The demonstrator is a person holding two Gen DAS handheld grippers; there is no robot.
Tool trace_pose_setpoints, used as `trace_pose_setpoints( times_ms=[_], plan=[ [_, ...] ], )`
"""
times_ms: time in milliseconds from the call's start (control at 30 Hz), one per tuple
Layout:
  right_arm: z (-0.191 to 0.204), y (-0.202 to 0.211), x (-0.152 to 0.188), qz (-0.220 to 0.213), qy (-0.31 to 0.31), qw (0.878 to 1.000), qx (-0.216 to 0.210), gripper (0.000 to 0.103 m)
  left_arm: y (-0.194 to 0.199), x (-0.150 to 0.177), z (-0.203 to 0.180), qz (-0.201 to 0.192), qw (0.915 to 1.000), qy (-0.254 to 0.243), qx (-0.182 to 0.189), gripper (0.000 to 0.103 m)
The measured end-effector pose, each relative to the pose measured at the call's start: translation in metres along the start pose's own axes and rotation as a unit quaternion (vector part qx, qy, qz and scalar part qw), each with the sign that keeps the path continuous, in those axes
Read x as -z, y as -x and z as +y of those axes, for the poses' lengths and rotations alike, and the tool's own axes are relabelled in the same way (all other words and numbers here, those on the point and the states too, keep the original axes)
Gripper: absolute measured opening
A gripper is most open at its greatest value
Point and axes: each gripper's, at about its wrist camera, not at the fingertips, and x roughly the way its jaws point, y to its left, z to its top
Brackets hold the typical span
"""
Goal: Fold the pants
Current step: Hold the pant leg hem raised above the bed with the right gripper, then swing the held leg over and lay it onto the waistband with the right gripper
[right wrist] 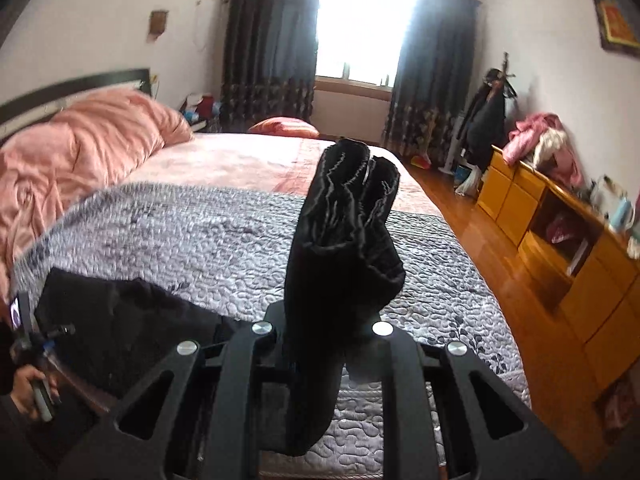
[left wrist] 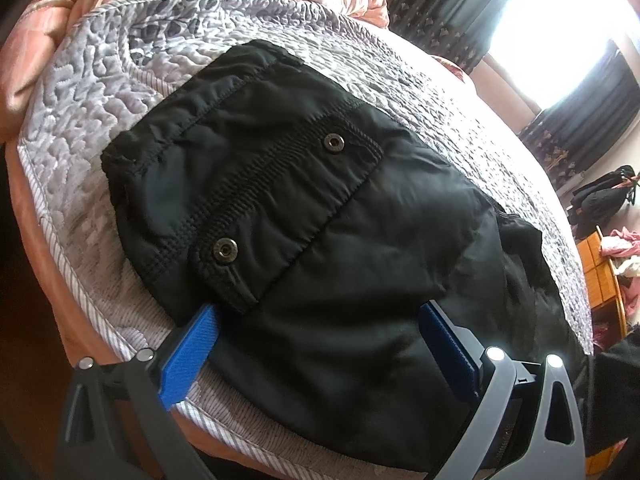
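Note:
Black pants (left wrist: 288,208) lie on the grey quilted bedspread (left wrist: 80,128), waist end with two metal snaps toward the far left. My left gripper (left wrist: 316,332) is open, its blue fingers (left wrist: 188,356) spread wide over the pants' near edge, touching the cloth. My right gripper (right wrist: 320,320) is shut on the leg end of the pants (right wrist: 344,232) and holds it up above the bed; the cuffs stick up past the hidden fingertips. The rest of the pants (right wrist: 132,328) lies at lower left in the right wrist view, beside the left gripper's handle (right wrist: 32,344).
A pink duvet (right wrist: 80,148) is bunched at the head of the bed. A wooden dresser (right wrist: 560,240) with clothes on it stands along the right wall. The wood floor (right wrist: 472,216) runs between bed and dresser. Dark curtains (right wrist: 272,40) frame a bright window.

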Motion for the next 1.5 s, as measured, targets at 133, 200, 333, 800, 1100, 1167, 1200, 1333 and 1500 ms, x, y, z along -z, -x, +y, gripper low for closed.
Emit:
trace_pose_setpoints(
  times_ms=[133, 200, 333, 800, 1100, 1167, 1200, 1333, 1500],
  plan=[
    [0.026, -0.008, -0.001, 0.008, 0.031, 0.999, 0.001, 0.015, 0.001, 0.0, 0.0, 0.0, 1.0, 0.001, 0.004, 0.099],
    [0.041, -0.012, 0.001, 0.013, 0.048, 0.999, 0.003, 0.015, 0.001, 0.0, 0.001, 0.0, 1.0, 0.001, 0.006, 0.099],
    [0.061, -0.022, 0.005, 0.027, 0.062, 0.998, -0.003, 0.015, 0.003, 0.001, 0.004, -0.001, 0.9999, 0.004, 0.012, 0.099],
    [0.116, -0.048, 0.014, 0.061, 0.117, 0.991, -0.004, 0.015, 0.007, 0.003, 0.01, -0.004, 0.9996, 0.013, 0.026, 0.099],
    [0.153, -0.068, 0.028, 0.081, 0.175, 0.981, 0.027, 0.015, 0.01, 0.005, 0.012, -0.007, 0.9993, 0.018, 0.031, 0.099],
    [0.166, -0.074, 0.033, 0.085, 0.194, 0.977, 0.038, 0.015, 0.011, 0.005, 0.014, -0.008, 0.9992, 0.02, 0.033, 0.099],
    [0.172, -0.076, 0.036, 0.087, 0.203, 0.974, 0.044, 0.015, 0.011, 0.006, 0.014, -0.008, 0.9992, 0.02, 0.035, 0.099],
    [0.204, -0.087, 0.052, 0.09, 0.258, 0.959, 0.075, 0.015, 0.013, 0.006, 0.017, -0.008, 0.9989, 0.022, 0.041, 0.099],
    [0.242, -0.104, 0.081, 0.093, 0.329, 0.933, 0.11, 0.015, 0.015, 0.007, 0.018, -0.009, 0.9986, 0.026, 0.045, 0.099]
  ],
)
